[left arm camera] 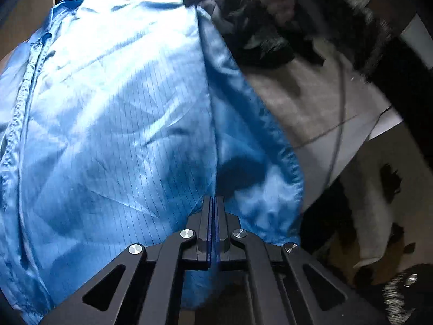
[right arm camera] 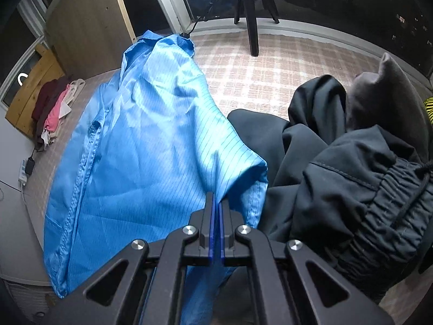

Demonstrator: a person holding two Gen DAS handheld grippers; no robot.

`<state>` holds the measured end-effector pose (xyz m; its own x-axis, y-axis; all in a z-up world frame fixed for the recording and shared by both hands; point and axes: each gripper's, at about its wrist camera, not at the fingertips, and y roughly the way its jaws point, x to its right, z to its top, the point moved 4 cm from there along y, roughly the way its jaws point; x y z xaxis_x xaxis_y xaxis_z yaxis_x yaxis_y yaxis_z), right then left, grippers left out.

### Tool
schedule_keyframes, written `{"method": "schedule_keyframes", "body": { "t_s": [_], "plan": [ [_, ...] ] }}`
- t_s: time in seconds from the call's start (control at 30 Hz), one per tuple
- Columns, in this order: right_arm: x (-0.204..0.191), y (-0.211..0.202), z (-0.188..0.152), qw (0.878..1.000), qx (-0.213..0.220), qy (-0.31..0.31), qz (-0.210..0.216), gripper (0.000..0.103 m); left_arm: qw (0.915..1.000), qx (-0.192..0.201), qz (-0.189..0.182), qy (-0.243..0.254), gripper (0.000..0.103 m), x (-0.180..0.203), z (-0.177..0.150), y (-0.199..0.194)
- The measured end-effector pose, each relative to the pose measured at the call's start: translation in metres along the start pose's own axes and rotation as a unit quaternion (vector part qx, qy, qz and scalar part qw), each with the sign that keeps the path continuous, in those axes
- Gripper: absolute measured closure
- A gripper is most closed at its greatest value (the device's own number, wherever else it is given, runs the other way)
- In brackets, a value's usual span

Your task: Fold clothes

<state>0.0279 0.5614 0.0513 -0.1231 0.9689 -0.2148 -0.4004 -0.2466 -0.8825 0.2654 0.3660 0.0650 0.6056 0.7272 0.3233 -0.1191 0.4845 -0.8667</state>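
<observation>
The blue coat (right arm camera: 140, 146) is the largest thing in both views, a shiny pinstriped garment stretched out ahead of each claw. In the right wrist view it runs from the claw away toward the far edge of the checked rug (right arm camera: 270, 73), its zip seam down the left side and its far end near a window frame. Just right of it, touching its edge, lies a heap of black clothes (right arm camera: 338, 184) with an elastic waistband and drawcord, and a grey cushion (right arm camera: 387, 94) stands behind that heap. Well apart, at the far left, a small pile of red and pink clothes (right arm camera: 52, 111) lies beside a wooden board.

The left claw (left arm camera: 214, 203) is closed tight, its blue pads pressed together on a ridge of the coat (left arm camera: 116, 113) that rises straight from the tips and runs away up the frame. Right of the fabric, a blurred dark mass sits on a pale surface.

The right claw (right arm camera: 217, 200) is likewise closed, pinching a fold of the coat near its right hem; the cloth spreads leftward and forward from the tips and hangs below the claw.
</observation>
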Motion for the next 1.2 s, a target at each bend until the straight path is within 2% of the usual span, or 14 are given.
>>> {"method": "schedule_keyframes", "body": {
  "t_s": [0.13,0.2,0.43,0.47,0.53,0.63,0.7,0.87,1.0,1.07,1.1,1.13,1.17,1.2],
  "plan": [
    [0.001,-0.004,0.009,1.0,0.006,-0.018,-0.014,0.101,0.9993,0.023,-0.027,0.01,0.102,0.023,0.009,-0.019],
    [0.003,-0.005,0.015,0.999,0.012,-0.028,-0.026,0.101,0.9987,0.03,-0.016,0.037,0.102,0.038,0.013,-0.014],
    [0.028,0.011,0.017,0.998,-0.011,-0.031,-0.05,0.101,0.9979,-0.02,-0.055,0.026,0.099,0.049,0.022,0.053],
    [0.032,0.013,0.015,0.998,-0.018,-0.032,-0.047,0.1,0.998,-0.03,-0.044,0.032,0.1,0.049,0.018,0.054],
    [0.038,0.016,0.012,0.998,-0.029,-0.032,-0.039,0.1,0.9984,-0.03,-0.038,0.029,0.084,0.045,0.018,0.044],
    [0.047,-0.014,0.016,1.0,-0.005,-0.007,0.026,0.091,0.9991,-0.002,-0.016,0.039,0.058,0.044,0.012,0.013],
    [0.056,-0.029,0.02,0.999,0.017,0.001,0.05,0.078,0.9981,0.019,0.0,0.059,0.055,0.049,0.005,-0.001],
    [0.053,-0.011,0.023,0.999,0.009,0.003,0.053,0.077,0.9962,0.015,0.004,0.086,0.052,0.069,-0.014,0.006],
    [0.04,0.012,0.019,0.999,-0.01,-0.02,0.039,0.072,0.9945,-0.004,0.015,0.104,0.052,0.076,-0.018,0.026],
    [0.035,0.018,0.015,0.999,-0.014,-0.04,0.026,0.073,0.9939,-0.004,0.041,0.102,0.058,0.071,-0.016,0.034],
    [0.032,0.02,0.014,0.999,-0.013,-0.049,0.019,0.082,0.9934,-0.005,0.054,0.101,0.073,0.068,-0.015,0.038],
    [0.031,0.021,0.012,0.998,-0.012,-0.058,0.014,0.09,0.9957,-0.001,0.04,0.083,0.089,0.062,-0.012,0.035],
    [0.03,0.021,0.011,0.998,-0.012,-0.06,0.014,0.101,0.9975,0.003,0.026,0.065,0.095,0.056,-0.01,0.033],
    [0.031,0.019,0.011,0.998,-0.012,-0.056,0.014,0.101,0.9987,0.01,0.013,0.048,0.099,0.051,-0.009,0.027]
  ]
}}
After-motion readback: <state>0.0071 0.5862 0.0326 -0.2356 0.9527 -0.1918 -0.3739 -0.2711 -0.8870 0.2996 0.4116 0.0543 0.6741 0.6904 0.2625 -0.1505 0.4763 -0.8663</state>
